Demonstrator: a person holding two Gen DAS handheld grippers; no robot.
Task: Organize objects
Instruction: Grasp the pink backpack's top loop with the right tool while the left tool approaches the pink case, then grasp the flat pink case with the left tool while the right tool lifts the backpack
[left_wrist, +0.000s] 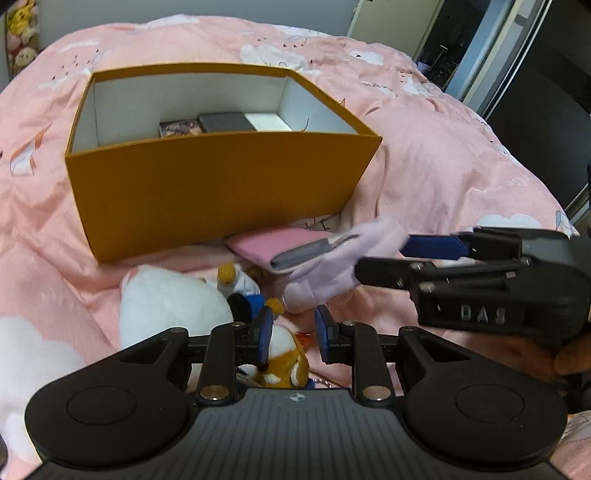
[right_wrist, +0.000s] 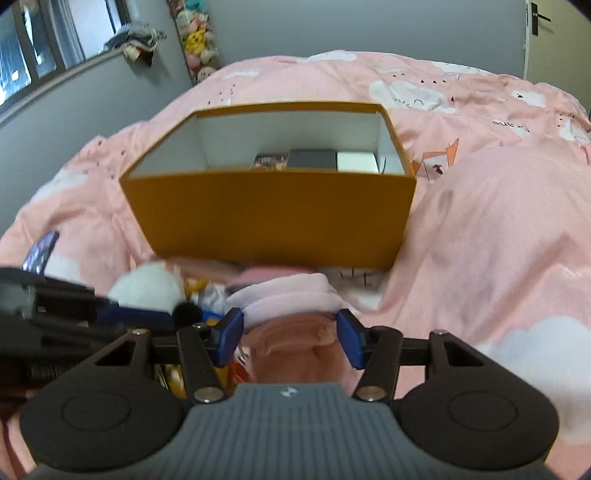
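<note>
An open orange box (left_wrist: 214, 192) stands on the pink bed; it holds a dark box (left_wrist: 225, 122), a white box (left_wrist: 271, 122) and a printed box (left_wrist: 179, 129). It also shows in the right wrist view (right_wrist: 273, 218). In front of it lie a pink notebook (left_wrist: 266, 245), a white plush (left_wrist: 173, 306) and a small orange plush (left_wrist: 284, 363). My left gripper (left_wrist: 293, 336) is open above the orange plush. My right gripper (right_wrist: 290, 336) has its fingers around a pale pink plush (right_wrist: 291, 301), seen from the side in the left wrist view (left_wrist: 332, 273).
The pink quilt (right_wrist: 498, 240) bulges up right of the box. A grey wall with hanging plush toys (right_wrist: 197, 40) stands behind the bed. A dark window (right_wrist: 22, 62) is at the far left, and a phone-like object (right_wrist: 40, 254) lies at the left.
</note>
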